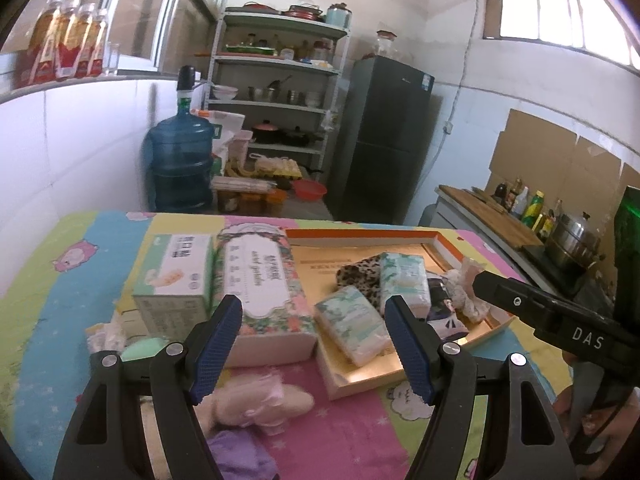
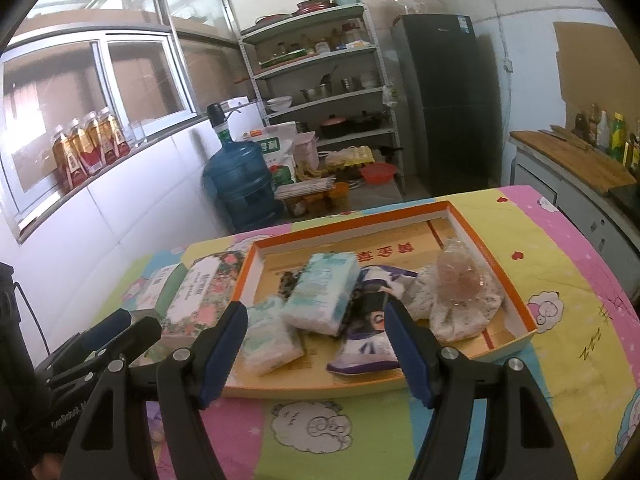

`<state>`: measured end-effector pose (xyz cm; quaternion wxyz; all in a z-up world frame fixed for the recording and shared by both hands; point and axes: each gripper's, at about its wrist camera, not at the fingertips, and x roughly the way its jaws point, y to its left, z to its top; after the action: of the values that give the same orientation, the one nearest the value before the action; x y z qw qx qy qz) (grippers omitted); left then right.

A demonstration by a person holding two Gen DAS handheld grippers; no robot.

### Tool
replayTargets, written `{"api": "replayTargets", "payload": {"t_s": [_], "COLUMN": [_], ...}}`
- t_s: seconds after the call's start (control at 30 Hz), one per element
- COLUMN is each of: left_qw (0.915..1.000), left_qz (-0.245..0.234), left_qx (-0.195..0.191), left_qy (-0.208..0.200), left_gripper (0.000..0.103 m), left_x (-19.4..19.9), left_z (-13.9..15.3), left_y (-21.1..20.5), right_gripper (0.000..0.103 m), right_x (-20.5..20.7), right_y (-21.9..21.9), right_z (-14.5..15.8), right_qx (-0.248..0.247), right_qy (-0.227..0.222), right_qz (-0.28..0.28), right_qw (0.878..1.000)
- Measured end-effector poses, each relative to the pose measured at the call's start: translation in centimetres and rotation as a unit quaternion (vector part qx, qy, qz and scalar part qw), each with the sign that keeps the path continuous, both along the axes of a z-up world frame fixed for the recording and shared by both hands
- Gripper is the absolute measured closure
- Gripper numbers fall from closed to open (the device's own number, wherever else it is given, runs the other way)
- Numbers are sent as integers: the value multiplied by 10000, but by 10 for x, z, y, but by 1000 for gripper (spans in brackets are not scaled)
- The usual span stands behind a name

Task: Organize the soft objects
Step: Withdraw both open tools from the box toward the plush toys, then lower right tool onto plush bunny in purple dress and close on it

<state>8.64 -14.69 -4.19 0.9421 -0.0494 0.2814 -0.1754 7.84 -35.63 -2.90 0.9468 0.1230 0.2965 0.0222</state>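
Both spread hand-held grippers [image 1: 314, 350] [image 2: 316, 350] hover over a cartoon-print tablecloth [image 2: 560, 264] in a kitchen.

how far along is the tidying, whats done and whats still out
Done: two tissue packs, a purple pouch and a lacy cloth lie in the tray.
In hand: nothing; left gripper and right gripper are both open and empty.
Left: a pink plush, a purple cloth and two tissue boxes sit outside it.

"DAS" on right claw [image 1: 490, 280]; "GenRobot" on left claw [image 2: 108, 328] body.
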Motion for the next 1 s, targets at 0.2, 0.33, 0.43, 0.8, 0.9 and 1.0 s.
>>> {"api": "replayTargets", "payload": {"t_s": [0.2,0.33,0.43,0.8,0.9,1.0], "left_qw": [9999,9998,9996,9986,9983,9980], "left_qz": [97,172,244,490,537,587], "left_qx": [-44,-68,-103,-116,-102,-70], "left_qy": [3,25,52,178,213,243], "left_gripper": [28,28,28,28,28,28], "left_x": [-4,-7,-7,-13,-15,-16], "left_z": [-1,-2,-4,-12,-14,-17], "left_y": [23,38,49,88,97,107], "right_gripper": [33,33,33,33,33,33], "right_x": [0,-1,-1,-6,-7,-9], "right_y": [21,36,47,87,95,104], "right_z": [3,4,4,-2,-7,-13], "right_qx": [-75,-127,-169,-300,-284,-275], "right_qy": [-1,21,39,94,140,189], "right_qz": [119,196,258,583,666,712], "right_qw": [9999,9997,9995,9978,9973,9969]}}
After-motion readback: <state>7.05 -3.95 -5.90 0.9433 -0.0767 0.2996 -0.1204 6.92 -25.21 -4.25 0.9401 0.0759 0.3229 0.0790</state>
